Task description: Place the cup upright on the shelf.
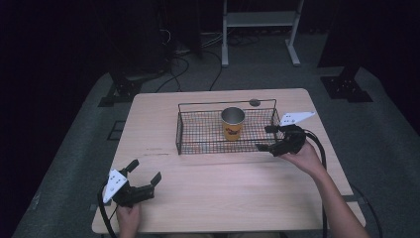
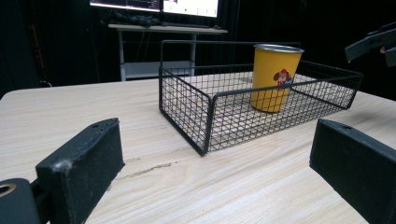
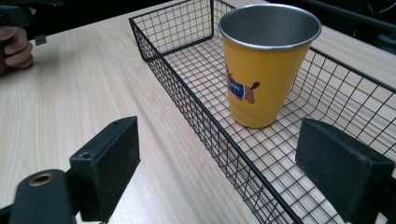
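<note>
Nearest the high view's camera, at the lower left of the frame, the left hand-held gripper (image 1: 146,172) sits low over the table (image 1: 223,198), its two black jaws spread wide apart with nothing between them; a hand (image 1: 129,218) grips it from the bottom edge, and a grey three-cornered plate rides on top. In the left gripper view the same jaws rise from the lower corners as blocky, matt black pads, well apart, with bare wood between them.

The table is pale wood with a fine straight grain and rounded corners. In the middle of the high view stands a shallow rectangular wire basket (image 1: 198,148) of thin black mesh, with a raised rail along its far side. Inside it, right of centre, a cup (image 1: 233,124) stands upright: yellow outside, dull metal inside and at the rim, tapering toward the base, with a small cartoon dog printed on its side.

The right hand-held gripper (image 1: 267,138) is at the basket's right end in the high view, jaws open and pointing toward the cup. In the right gripper view one jaw is over the bare table and the other over the mesh floor, the basket's near wall running between them; the cup stands beyond, untouched.

Beyond the table, grey floor carries loose black cables (image 1: 183,64) and a pale metal stand (image 1: 260,29) at the top of the frame.
</note>
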The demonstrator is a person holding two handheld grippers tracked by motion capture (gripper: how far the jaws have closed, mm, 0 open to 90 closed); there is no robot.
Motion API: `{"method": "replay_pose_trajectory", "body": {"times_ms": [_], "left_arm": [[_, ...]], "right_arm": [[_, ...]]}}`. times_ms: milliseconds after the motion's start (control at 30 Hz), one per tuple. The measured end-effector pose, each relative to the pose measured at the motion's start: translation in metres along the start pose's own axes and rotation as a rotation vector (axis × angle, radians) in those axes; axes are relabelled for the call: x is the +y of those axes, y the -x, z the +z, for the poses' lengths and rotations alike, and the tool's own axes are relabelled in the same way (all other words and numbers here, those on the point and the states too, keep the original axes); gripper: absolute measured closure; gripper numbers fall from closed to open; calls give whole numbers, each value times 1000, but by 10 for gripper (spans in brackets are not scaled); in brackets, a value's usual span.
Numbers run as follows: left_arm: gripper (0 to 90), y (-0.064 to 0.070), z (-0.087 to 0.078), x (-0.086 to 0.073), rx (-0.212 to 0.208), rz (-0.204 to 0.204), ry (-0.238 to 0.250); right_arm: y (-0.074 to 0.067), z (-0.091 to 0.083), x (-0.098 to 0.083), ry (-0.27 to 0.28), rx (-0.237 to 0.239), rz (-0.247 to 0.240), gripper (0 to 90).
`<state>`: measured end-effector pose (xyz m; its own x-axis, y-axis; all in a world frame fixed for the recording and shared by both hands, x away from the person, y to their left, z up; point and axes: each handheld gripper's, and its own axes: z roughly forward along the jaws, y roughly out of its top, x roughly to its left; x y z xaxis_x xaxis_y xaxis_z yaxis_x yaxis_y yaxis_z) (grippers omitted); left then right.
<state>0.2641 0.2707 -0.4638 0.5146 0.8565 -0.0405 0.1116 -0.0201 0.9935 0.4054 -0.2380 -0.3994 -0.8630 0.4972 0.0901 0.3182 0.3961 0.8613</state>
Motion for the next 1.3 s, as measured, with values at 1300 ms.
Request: {"method": "replay_pose_trajectory", "body": {"times_ms": [1300], "left_arm": [[16,1,1,0,-2,-2,-2]], "right_arm": [[-21,-20,-48,17,3,25,127]]}}
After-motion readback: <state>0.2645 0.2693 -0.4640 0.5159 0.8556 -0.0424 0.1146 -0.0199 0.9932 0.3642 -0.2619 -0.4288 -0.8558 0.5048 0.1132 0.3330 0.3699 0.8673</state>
